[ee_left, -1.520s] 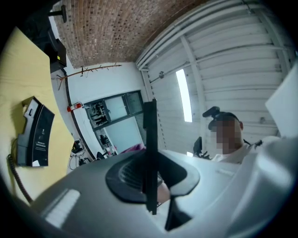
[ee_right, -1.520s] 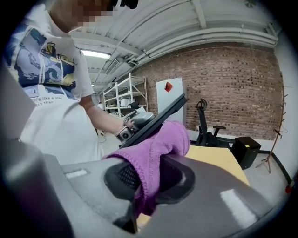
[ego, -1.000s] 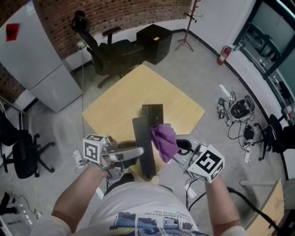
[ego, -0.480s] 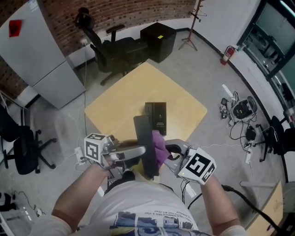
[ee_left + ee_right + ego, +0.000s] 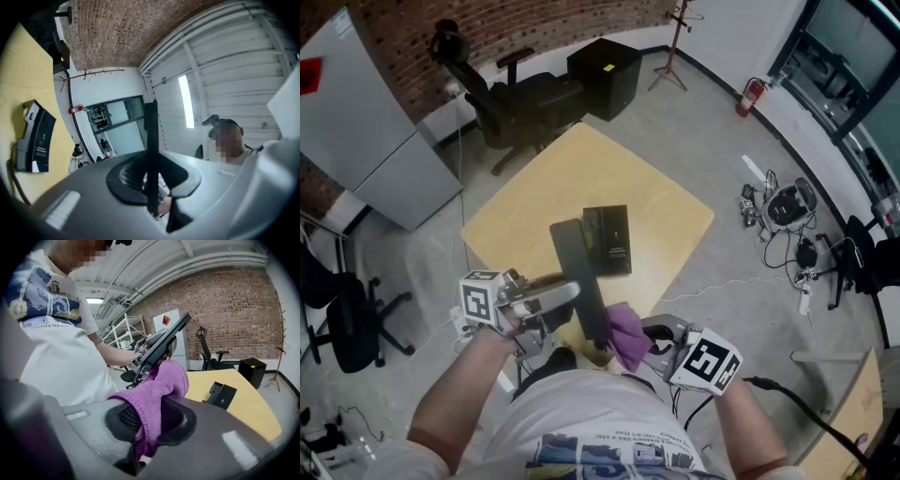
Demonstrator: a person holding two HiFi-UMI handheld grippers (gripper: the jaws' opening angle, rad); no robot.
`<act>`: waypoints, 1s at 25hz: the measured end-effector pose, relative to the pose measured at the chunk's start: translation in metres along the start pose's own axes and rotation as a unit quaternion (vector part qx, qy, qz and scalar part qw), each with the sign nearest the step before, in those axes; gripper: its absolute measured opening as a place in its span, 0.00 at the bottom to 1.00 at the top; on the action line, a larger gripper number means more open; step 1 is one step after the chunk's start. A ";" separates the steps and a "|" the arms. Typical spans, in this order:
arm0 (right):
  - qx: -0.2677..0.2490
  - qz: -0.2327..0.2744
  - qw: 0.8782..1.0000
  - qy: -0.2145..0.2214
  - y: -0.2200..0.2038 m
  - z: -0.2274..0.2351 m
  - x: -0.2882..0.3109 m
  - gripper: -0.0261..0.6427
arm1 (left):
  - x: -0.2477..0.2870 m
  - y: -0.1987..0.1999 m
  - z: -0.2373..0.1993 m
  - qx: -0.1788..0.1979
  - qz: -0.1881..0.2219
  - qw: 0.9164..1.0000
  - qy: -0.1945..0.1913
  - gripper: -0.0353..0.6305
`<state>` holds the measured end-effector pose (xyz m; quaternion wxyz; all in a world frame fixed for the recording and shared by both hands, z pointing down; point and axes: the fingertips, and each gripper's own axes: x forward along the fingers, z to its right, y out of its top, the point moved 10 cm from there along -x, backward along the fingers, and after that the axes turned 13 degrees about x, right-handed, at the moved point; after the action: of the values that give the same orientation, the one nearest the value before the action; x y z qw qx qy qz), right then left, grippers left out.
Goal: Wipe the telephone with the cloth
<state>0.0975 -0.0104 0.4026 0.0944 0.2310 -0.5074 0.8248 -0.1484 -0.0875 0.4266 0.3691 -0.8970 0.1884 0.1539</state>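
My left gripper is shut on the telephone's long dark handset, holding it above the near corner of the yellow table. In the left gripper view the handset shows edge-on as a thin bar between the jaws. The telephone base lies on the table beyond it, and its coiled cord runs toward me. My right gripper is shut on a purple cloth, which touches the handset's near end. In the right gripper view the cloth bulges out of the jaws below the handset.
A black office chair and a black cabinet stand beyond the table's far edge. A grey cabinet is at the left. Cables and gear lie on the floor at the right, near a fire extinguisher.
My right gripper has drawn the purple cloth down along the handset toward my body, from its middle to its near end. The left gripper has kept its hold on the handset.
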 end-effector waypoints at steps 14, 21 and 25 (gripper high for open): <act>0.119 0.053 0.976 -0.176 -0.032 0.001 -0.036 0.10 | -0.021 0.006 -0.099 -0.002 -0.060 0.992 0.114 0.18; 0.162 0.077 0.960 -0.216 -0.029 -0.009 -0.033 0.10 | -0.040 -0.016 -0.156 -0.027 -0.082 0.983 0.160 0.18; 0.178 0.076 0.953 -0.231 -0.028 -0.014 -0.028 0.10 | -0.041 -0.024 -0.178 -0.044 -0.099 0.980 0.166 0.18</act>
<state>0.1284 0.0176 0.4062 -0.1310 0.3891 -0.3764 0.8305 -0.1491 -0.1908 0.5796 0.3066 -0.9395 0.1506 -0.0262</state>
